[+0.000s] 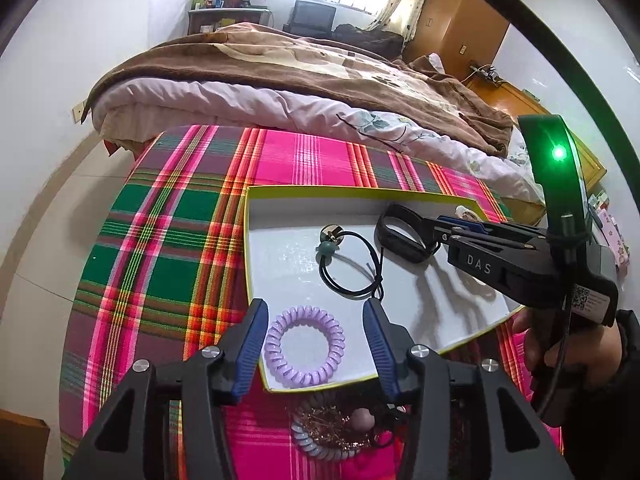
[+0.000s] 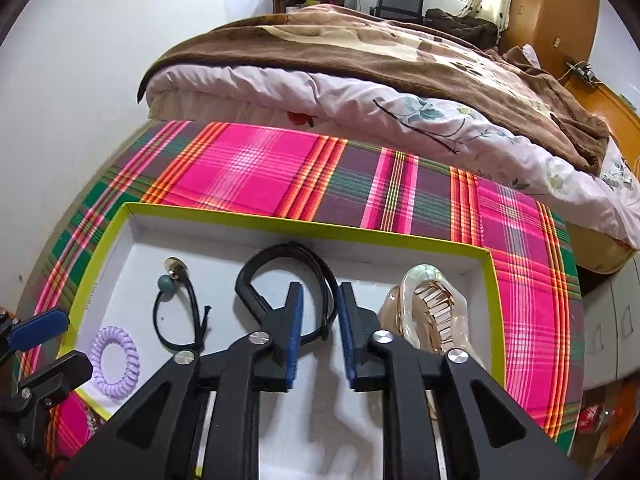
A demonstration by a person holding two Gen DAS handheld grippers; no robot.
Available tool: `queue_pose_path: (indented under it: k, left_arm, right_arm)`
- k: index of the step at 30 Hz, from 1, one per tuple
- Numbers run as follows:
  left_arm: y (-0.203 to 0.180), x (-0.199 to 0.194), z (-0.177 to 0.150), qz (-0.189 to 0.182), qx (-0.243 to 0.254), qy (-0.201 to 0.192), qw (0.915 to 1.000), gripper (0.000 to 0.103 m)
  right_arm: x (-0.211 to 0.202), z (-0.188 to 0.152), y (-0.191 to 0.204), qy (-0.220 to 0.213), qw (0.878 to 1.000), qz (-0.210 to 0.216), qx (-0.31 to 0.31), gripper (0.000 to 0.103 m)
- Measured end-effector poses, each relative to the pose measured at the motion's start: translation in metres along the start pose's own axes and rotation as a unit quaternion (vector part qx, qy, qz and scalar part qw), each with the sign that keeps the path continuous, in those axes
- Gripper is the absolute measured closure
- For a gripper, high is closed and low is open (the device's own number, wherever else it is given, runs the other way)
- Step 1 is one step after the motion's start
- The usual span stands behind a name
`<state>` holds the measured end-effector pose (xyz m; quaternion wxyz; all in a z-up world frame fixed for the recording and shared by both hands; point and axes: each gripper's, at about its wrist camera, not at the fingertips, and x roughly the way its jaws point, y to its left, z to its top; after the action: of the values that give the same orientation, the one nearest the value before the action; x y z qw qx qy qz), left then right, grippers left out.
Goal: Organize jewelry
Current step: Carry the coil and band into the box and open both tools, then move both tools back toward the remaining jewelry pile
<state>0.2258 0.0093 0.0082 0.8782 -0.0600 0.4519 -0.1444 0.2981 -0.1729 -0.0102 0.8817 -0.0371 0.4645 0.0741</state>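
A white tray with a yellow-green rim lies on the plaid cloth. My left gripper stands open over its near corner. A purple spiral hair tie lies flat in the tray between the fingers, and the pads do not touch it. My right gripper is open over a black band, with one thin strap of the band running loose between its pads. In the tray also lie a black elastic with a green bead and gold disc and a clear claw clip.
A heap of gold chains, a grey spiral tie and a pink bead sits on the plaid cloth just outside the tray's near edge. A bed with a brown blanket stands behind the table. A hand holds the right gripper.
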Motion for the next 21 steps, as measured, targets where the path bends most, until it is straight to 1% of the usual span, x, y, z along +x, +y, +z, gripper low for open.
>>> queue_pose_path:
  k: [2,3,4,6,10,14,17,21]
  left_arm:
    - [0.001,-0.004,-0.001,0.001,-0.001,-0.002,1.0000,0.053]
    - [0.001,-0.007,-0.003,-0.001,-0.001,-0.004,1.0000,0.051]
    - [0.001,-0.010,-0.004,-0.002,-0.001,-0.006,1.0000,0.045]
    - [0.003,-0.016,-0.007,-0.004,-0.002,-0.011,0.9999,0.040]
    - [0.006,-0.029,-0.017,-0.012,-0.009,-0.017,0.9997,0.040]
    - [0.009,-0.040,-0.027,-0.017,-0.008,-0.019,0.9997,0.040]
    - [0.013,-0.047,-0.036,-0.023,-0.012,-0.023,0.9994,0.039]
    - [0.014,-0.055,-0.046,-0.026,-0.017,-0.023,0.9992,0.039]
  right_arm:
    - [-0.007,-0.003,0.000,-0.009,1.000,0.008,0.002,0.068]
    - [-0.010,-0.003,0.000,-0.013,1.000,0.009,0.002,0.068]
    - [-0.014,-0.004,0.000,-0.019,1.000,0.011,0.002,0.068]
    - [-0.022,-0.006,0.000,-0.029,0.999,0.015,0.003,0.068]
    - [-0.044,-0.015,-0.004,-0.053,0.998,0.031,0.008,0.068]
    - [-0.066,-0.034,-0.011,-0.071,0.996,0.052,0.011,0.068]
    - [-0.077,-0.049,-0.017,-0.077,0.995,0.062,0.013,0.068]
    - [-0.086,-0.074,-0.027,-0.073,0.994,0.081,0.018,0.068]
